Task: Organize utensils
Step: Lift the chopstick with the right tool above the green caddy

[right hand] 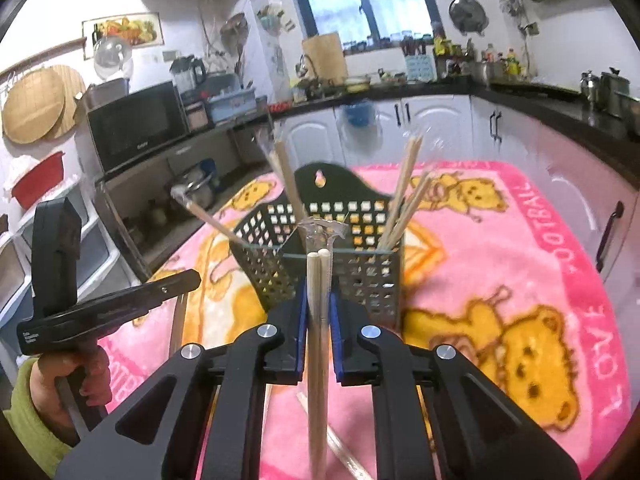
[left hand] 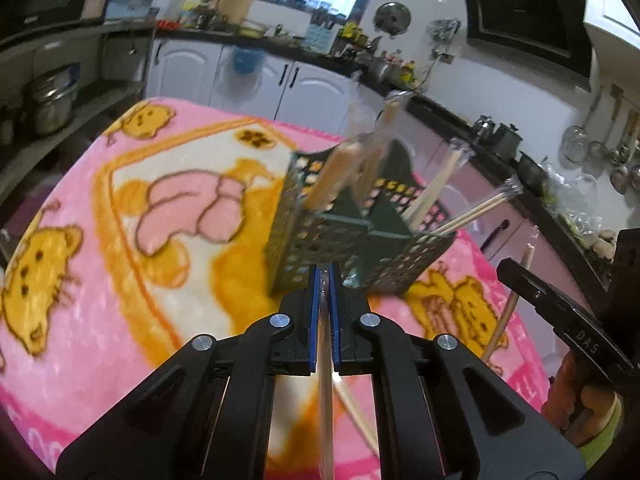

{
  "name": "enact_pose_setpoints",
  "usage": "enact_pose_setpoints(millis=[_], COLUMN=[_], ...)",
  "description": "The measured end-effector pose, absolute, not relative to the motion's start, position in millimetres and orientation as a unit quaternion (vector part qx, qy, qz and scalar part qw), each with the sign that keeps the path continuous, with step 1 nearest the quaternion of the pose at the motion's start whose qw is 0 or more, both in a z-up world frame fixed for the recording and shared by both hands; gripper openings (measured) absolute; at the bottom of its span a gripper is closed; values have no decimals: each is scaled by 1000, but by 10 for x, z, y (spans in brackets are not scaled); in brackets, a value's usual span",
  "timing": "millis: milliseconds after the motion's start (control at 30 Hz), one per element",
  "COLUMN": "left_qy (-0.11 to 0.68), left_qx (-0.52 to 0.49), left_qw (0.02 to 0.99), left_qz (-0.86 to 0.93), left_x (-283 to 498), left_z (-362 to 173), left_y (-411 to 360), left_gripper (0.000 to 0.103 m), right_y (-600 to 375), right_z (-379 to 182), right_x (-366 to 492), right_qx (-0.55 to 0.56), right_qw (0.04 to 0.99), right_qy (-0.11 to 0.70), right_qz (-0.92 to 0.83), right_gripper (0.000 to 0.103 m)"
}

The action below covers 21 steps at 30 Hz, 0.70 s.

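A dark green perforated utensil holder point(left hand: 352, 236) stands on the pink cartoon blanket point(left hand: 120, 208), with several wrapped chopstick pairs point(left hand: 432, 192) leaning in its compartments. My left gripper point(left hand: 325, 280) is shut on a thin wrapped chopstick pair point(left hand: 326, 400), just in front of the holder. My right gripper point(right hand: 319, 308) is shut on a pair of wooden chopsticks point(right hand: 318, 320) in clear wrap, tips up, close to the holder point(right hand: 320, 256). The left gripper point(right hand: 176, 280) also shows at the left in the right wrist view. The right gripper point(left hand: 532, 284) shows at the right in the left wrist view.
Another wrapped chopstick pair point(right hand: 340, 448) lies on the blanket point(right hand: 500, 280) below my right gripper. Kitchen counters and white cabinets point(right hand: 400, 128) ring the table. A microwave point(right hand: 136, 128) and shelves with pots stand at the left.
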State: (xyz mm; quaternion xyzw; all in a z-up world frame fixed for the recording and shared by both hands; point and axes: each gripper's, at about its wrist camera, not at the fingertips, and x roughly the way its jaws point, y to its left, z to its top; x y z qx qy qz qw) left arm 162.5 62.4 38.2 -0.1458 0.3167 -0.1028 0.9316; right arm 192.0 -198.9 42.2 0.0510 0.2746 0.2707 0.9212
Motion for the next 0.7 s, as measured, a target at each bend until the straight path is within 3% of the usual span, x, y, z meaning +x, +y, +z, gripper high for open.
enact_pose_setpoints(millis=[700], left_qy=[263], left_qx=[-111], left_qw=[946], left_qz=[-155], left_x=[1605], left_z=[981], left_y=[62], left_gripper=[2], right_y=[-2563], right_z=[747], right_x=[1669], right_qx=[89], right_qw=[944], right_qy=[208], right_qz=[241], right_gripper=[9])
